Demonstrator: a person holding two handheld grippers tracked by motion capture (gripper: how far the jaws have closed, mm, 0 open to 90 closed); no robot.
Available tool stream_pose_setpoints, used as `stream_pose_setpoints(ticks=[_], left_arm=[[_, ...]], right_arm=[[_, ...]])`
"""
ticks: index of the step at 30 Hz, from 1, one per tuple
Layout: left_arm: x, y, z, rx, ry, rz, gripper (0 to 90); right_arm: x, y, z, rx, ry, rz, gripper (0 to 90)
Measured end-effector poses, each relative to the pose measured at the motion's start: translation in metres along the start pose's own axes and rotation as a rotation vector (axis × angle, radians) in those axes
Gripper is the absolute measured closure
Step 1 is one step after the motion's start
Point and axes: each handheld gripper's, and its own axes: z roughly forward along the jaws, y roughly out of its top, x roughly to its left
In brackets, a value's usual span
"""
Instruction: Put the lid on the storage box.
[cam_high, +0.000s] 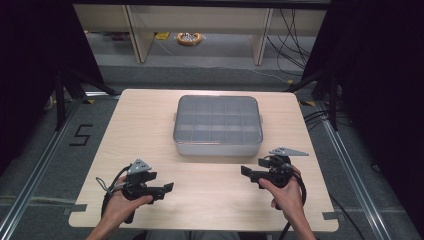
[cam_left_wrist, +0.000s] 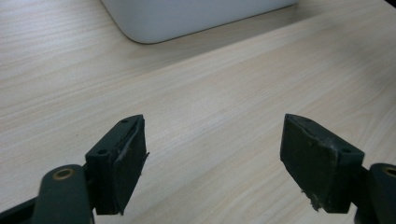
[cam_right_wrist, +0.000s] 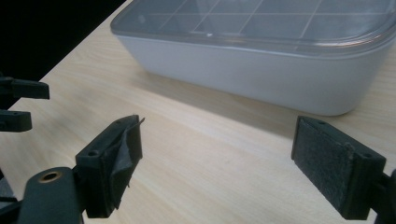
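We stand at the very start of the work, as far as we can judge. The box (cam_high: 218, 125) sits near the middle of the table (cam_high: 150, 125), toward its far side, with its clear lid (cam_high: 218, 119) on and seated flat all round. Through the lid we see a grid of compartments, though we cannot tell whether anything lies in them. Nothing else rests on the table, so no part of the job looks done yet: the lid is not lifted, and the box sits square to the table edges.

Our left hand-held gripper (cam_high: 169, 187) hovers over the near left part of the table, its jaws pointing toward the right. In the left gripper view they stand wide apart (cam_left_wrist: 212, 158) with only bare wood between them; they hold nothing and touch nothing, and a corner of the box (cam_left_wrist: 187, 18) lies well ahead.

Our right hand-held gripper (cam_high: 245, 171) hovers over the near right part, pointing left toward the other one. Its jaws are also spread wide (cam_right_wrist: 215, 163) and empty, with the box's near wall (cam_right_wrist: 261, 74) ahead and apart from them.

What is left, we judge, is everything: bring both grippers up to the box, take hold of it or its lid, and open it.
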Motion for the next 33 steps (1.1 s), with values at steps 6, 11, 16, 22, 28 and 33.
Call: stream_pose_setpoints(ticks=[6, 11, 16, 22, 28, 33], left_arm=[[-0.001, -0.012, 0.0, 0.005, -0.002, 0.013, 22.0], [-0.005, -0.023, 0.0, -0.005, 0.017, 0.032, 22.0], [-0.011, -0.032, -0.003, 0.006, 0.03, 0.055, 21.9], [-0.019, -0.039, -0.007, -0.012, 0.03, 0.07, 21.8], [-0.024, -0.044, -0.011, -0.006, 0.026, 0.097, 21.5], [-0.029, -0.049, -0.014, 0.005, 0.02, 0.124, 21.1]], right_arm=[[0.007, -0.011, 0.002, 0.008, 0.022, -0.042, 17.8], [0.011, -0.024, 0.005, 0.028, 0.045, -0.07, 18.2], [0.015, -0.033, 0.005, 0.057, 0.063, -0.059, 18.2], [0.019, -0.043, 0.003, 0.065, 0.065, -0.059, 18.1], [0.023, -0.052, 0.0, 0.074, 0.084, -0.09, 17.8], [0.028, -0.061, -0.001, 0.083, 0.097, -0.121, 17.6]])
